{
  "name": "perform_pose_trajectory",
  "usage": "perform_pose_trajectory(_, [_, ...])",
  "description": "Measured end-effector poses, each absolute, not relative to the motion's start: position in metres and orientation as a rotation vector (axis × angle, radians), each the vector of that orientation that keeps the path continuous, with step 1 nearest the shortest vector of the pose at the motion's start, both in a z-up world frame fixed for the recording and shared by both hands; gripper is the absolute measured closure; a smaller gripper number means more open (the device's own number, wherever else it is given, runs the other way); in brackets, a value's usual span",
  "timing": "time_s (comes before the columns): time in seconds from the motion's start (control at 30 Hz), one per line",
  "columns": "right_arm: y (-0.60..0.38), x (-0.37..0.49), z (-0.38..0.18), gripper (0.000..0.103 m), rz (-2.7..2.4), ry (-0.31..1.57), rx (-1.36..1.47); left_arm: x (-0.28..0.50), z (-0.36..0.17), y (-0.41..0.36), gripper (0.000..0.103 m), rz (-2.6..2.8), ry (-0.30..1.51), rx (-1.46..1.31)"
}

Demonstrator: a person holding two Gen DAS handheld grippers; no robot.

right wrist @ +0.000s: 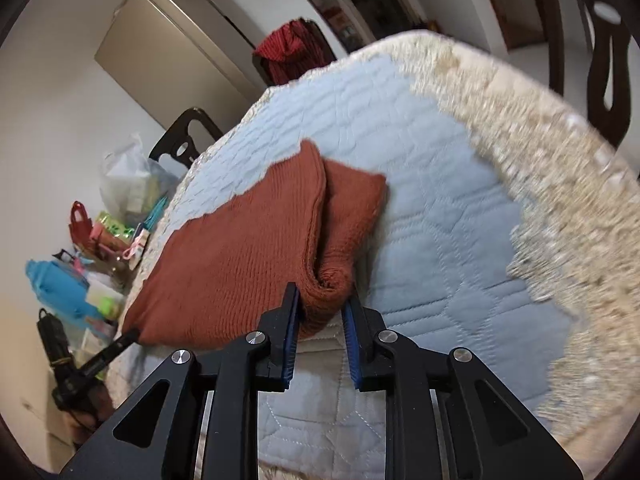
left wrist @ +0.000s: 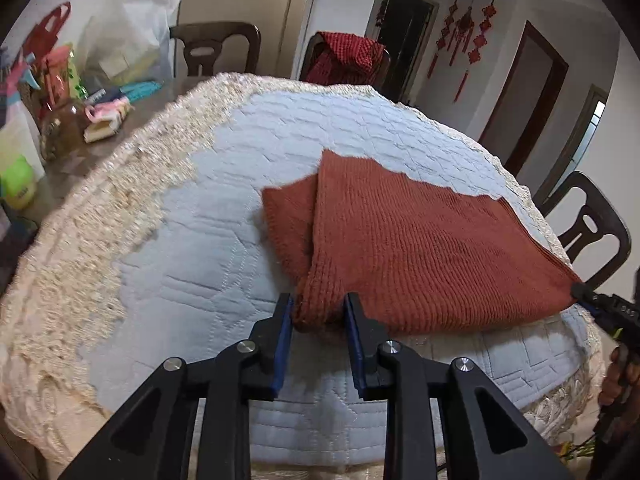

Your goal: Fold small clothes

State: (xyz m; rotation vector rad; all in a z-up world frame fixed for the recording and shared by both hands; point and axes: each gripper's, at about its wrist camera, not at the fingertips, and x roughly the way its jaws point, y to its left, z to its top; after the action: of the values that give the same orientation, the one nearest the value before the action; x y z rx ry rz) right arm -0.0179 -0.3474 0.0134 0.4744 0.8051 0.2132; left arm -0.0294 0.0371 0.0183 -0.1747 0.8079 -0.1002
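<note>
A rust-red knitted garment (left wrist: 400, 248) lies partly folded on a light blue quilted cloth (left wrist: 208, 240). My left gripper (left wrist: 319, 308) is shut on the garment's near left corner, a thick bunch of knit between its blue pads. My right gripper (right wrist: 323, 304) is shut on the opposite near corner of the same garment (right wrist: 248, 256). The right gripper's tip (left wrist: 580, 292) shows in the left wrist view at the garment's right corner. The left gripper's tip (right wrist: 128, 336) shows in the right wrist view. A narrower folded flap (right wrist: 352, 208) lies beside the main panel.
The quilt covers a table with a cream fringed edge (left wrist: 100, 232). Dark wooden chairs (left wrist: 216, 48) stand around it; one carries a red checked cloth (left wrist: 344, 60). Bags, bottles and small clutter (left wrist: 60, 92) sit on the table's left end.
</note>
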Motion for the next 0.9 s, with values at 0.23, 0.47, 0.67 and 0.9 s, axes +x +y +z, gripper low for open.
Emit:
perform_pose_trajectory(0.23, [-0.33, -0.031, 0.046, 0.082, 0.145, 0.684, 0.3, -0.026, 0.036, 0.037, 0.073, -0.026, 0.74, -0.109])
perform_pose_trajectory(0.47, [-0.298, -0.024, 0.048, 0.082, 0.229, 0.677, 0.24, -0.016, 0.044, 0.024, 0.073, -0.059, 0.717, -0.077])
perform_pose_trajectory(0.67, [-0.281, -0.022, 0.052, 0.082, 0.233, 0.657, 0.179, -0.01, 0.043, 0.012, 0.073, -0.086, 0.718, -0.055])
perform_pose_trajectory(0.9, [-0.251, -0.017, 0.042, 0.082, 0.331, 0.686, 0.148, -0.002, 0.036, 0.001, 0.073, -0.107, 0.737, -0.042])
